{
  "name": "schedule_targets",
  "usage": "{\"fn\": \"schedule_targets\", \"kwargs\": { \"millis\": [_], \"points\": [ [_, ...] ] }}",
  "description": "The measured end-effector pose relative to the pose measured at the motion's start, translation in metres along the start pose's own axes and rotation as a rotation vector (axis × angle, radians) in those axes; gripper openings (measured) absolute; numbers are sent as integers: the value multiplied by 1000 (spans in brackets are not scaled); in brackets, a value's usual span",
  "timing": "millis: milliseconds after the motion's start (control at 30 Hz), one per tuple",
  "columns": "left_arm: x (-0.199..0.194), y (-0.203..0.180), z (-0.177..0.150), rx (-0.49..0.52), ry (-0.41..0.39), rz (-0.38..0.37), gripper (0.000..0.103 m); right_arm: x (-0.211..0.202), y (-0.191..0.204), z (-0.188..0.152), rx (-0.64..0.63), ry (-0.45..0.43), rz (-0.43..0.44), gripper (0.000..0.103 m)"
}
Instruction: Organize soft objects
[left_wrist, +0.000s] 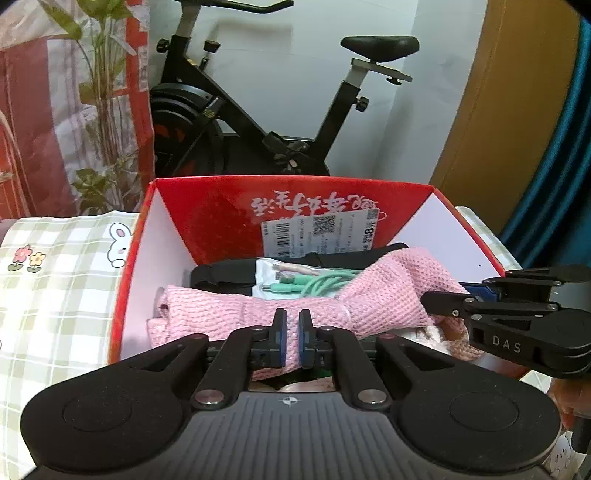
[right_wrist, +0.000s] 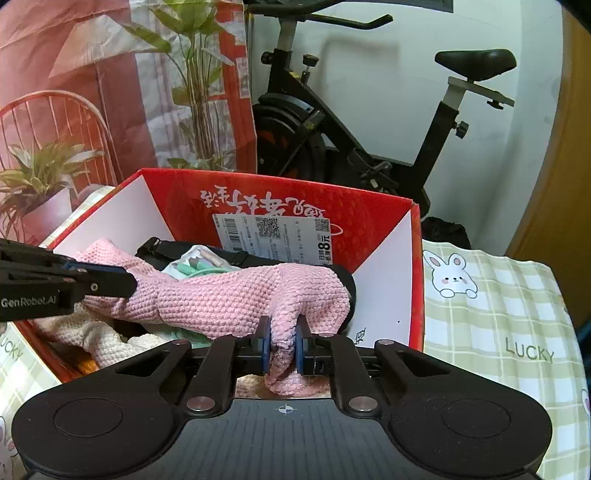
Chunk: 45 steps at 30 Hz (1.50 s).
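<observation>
Right gripper (right_wrist: 283, 347): bottom centre of the frame, blue pads pinched on a fold of the pink knitted cloth (right_wrist: 236, 299).
Left gripper (right_wrist: 129, 282): enters from the left edge, its tip at the cloth's other end; jaw state hidden.
Pink cloth: stretched across the red box (right_wrist: 416, 280), over a green cable (right_wrist: 199, 271) and a black strap (right_wrist: 159, 247).
Box: on a checked bunny tablecloth (right_wrist: 498, 314).
Cream knit (right_wrist: 96, 334): lower left in the box.
Background: exercise bike (right_wrist: 332, 122) upper right, plant (right_wrist: 195, 74) upper left.
</observation>
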<state>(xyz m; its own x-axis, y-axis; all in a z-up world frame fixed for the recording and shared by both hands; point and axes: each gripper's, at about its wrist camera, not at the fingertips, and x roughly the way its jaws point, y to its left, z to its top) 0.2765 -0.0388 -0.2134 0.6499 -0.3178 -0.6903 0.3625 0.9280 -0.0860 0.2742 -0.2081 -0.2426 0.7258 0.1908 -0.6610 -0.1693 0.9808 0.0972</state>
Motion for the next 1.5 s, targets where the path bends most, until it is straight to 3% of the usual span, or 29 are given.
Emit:
{"fn": "schedule_targets", "kwargs": {
  "millis": [100, 233, 300, 367, 433, 533, 567, 600, 833, 1067, 1233, 1500],
  "points": [
    [-4, 2, 2, -8, 2, 12, 16, -6, -1, 1, 4, -8, -11, 21],
    [-19, 1, 3, -10, -28, 31, 56, -23, 0, 5, 1, -32, -17, 31],
    [-27, 0, 5, -4, -46, 37, 61, -34, 1, 8, 2, -50, -23, 48],
    [-38, -2, 6, -1, -61, 44, 71, -46, 2, 11, 6, -71, -30, 57],
    [-50, -3, 6, 1, -85, 57, 91, -60, 2, 14, 12, -90, -33, 68],
    [-74, -4, 6, 1, -131, 77, 102, -83, 5, 18, 24, -132, -36, 91],
    [-82, -5, 7, -3, -140, 85, 103, -92, 7, 20, 29, -153, -37, 100],
    [-89, -5, 7, -10, -150, 96, 103, -100, 8, 21, 31, -170, -35, 102],
    [-147, -8, 8, -23, -206, 171, 103, -164, 26, 31, 44, -265, -14, 103],
    [-218, -36, 5, 88, -310, 366, 103, -233, 50, 27, 38, -334, -106, 103],
    [-272, -42, 2, 45, -358, 300, 103, -284, 63, 12, 80, -382, -137, 103],
    [-326, -63, -18, 48, -432, 308, 103, -348, 76, -16, 129, -456, -157, 103]
  ]
}}
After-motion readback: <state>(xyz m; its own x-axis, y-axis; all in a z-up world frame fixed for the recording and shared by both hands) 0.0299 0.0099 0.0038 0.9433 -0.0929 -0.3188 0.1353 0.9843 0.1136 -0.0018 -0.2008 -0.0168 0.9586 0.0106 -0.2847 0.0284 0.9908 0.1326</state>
